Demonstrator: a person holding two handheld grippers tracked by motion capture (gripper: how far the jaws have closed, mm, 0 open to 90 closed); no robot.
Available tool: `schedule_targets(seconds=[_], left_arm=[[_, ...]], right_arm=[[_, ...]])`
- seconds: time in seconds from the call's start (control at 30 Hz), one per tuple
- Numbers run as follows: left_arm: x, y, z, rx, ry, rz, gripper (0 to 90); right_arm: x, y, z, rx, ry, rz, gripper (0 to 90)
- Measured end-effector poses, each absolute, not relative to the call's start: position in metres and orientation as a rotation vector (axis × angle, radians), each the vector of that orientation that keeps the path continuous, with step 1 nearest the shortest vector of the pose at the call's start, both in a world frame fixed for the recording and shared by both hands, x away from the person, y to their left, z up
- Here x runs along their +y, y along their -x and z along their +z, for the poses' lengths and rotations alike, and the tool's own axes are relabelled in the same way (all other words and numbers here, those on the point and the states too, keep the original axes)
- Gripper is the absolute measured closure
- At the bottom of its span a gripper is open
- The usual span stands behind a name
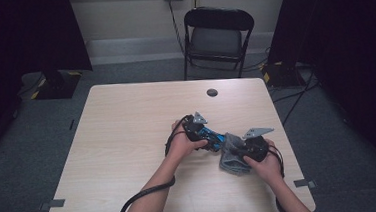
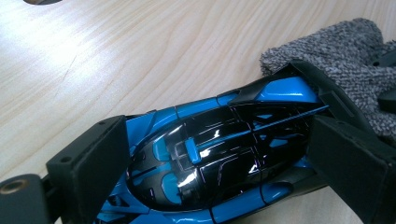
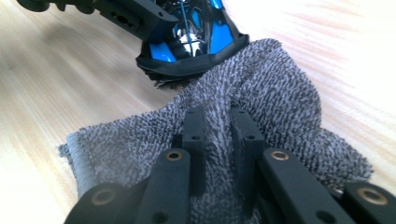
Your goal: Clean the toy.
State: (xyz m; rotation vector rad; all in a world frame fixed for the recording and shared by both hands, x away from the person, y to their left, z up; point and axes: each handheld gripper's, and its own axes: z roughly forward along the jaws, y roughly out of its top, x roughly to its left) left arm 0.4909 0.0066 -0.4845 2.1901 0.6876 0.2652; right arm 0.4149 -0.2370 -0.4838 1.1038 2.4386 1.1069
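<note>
Presently: right tool point(image 3: 217, 135), jaws pinched shut on a fold of grey cloth point(image 3: 280, 102); left tool point(image 2: 224, 154), jaws clamped across blue-and-black toy car point(image 2: 219, 154). Car low over the desk point(image 1: 127, 120), right of centre, its end touching the cloth. Risk: glossy shell may slip from the clamp if the cloth drags.

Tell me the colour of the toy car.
Blue and glossy black toy car; left gripper view shows it best.
</note>
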Motion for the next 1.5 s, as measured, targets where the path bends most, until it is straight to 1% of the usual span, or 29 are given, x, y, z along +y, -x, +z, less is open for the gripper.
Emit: schedule_targets(seconds=[0.67, 1.5], left_arm=[[0.007, -0.491, -0.485, 0.687, -2.186, 0.268, 6.0], [0.006, -0.491, -0.485, 0.688, -2.185, 0.269, 5.9]], right_arm=[[-0.228, -0.393, -0.486, 2.483, -1.037, 1.171, 78.3], [-0.213, -0.377, -0.485, 2.564, -0.926, 1.188, 78.2]])
